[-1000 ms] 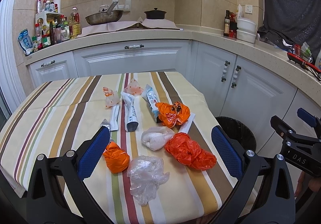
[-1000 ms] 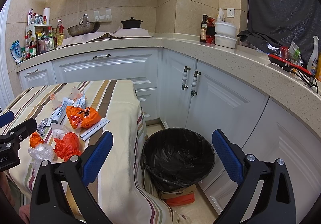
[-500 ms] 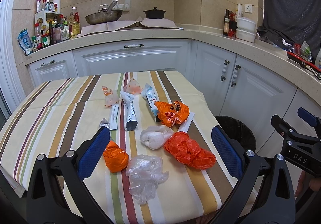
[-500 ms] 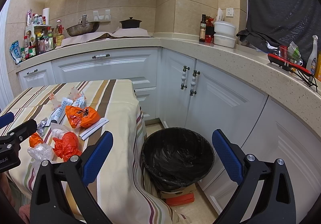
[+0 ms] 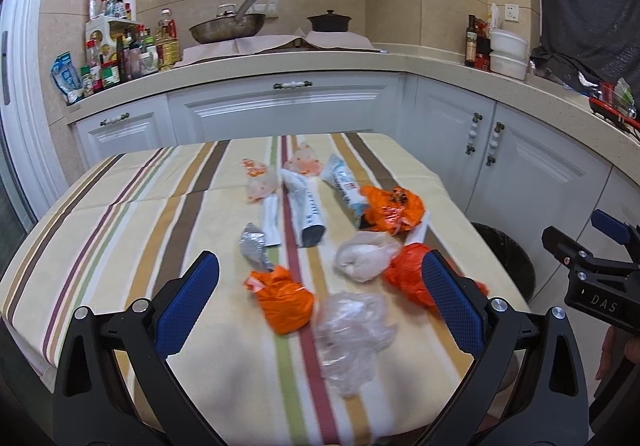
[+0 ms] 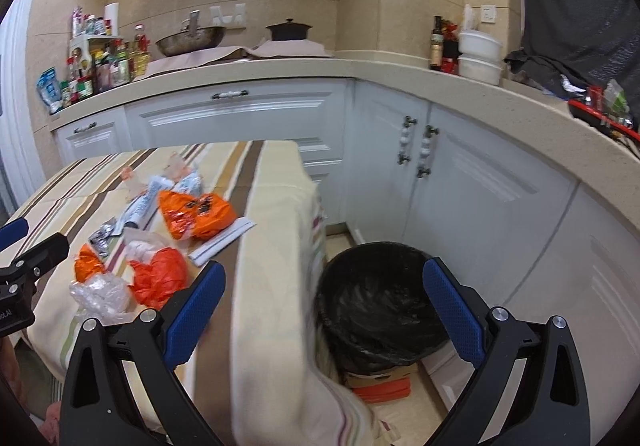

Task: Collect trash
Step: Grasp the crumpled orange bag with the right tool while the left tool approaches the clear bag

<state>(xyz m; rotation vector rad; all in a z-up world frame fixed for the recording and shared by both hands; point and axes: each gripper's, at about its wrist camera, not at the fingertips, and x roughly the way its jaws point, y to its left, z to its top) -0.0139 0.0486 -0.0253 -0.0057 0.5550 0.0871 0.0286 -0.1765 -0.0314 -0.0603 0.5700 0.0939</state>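
- The left claw [image 5: 318, 296] has edged forward over the worktop [image 5: 120, 214]; the right claw [image 6: 324, 310] has swung left.
- Both gape wide, holding nothing.
- An orange bag [image 5: 282, 300] lies at the left claw's 12 o'clock.

**Orange, clear and silver on stripes**

Cream tablecloth [image 5: 168, 214], striped lengthwise in brown, maroon, ochre and olive green. Bright orange for the small knotted bag [image 5: 285, 299], the crumpled bag [image 5: 408, 280] and the printed wrapper [image 5: 391, 209], this last flecked with black and white. Clear, milky film on the plastic bag [image 5: 352, 330]; whitish on the wad [image 5: 366, 256]; silver foil scrap [image 5: 253, 246]. White tube [image 5: 305, 208] with dark lettering. Black bin liner [image 6: 380, 302]. Blue dimpled pads [image 5: 188, 296] on black gripper frames. White cabinets [image 5: 280, 114], beige tiles.
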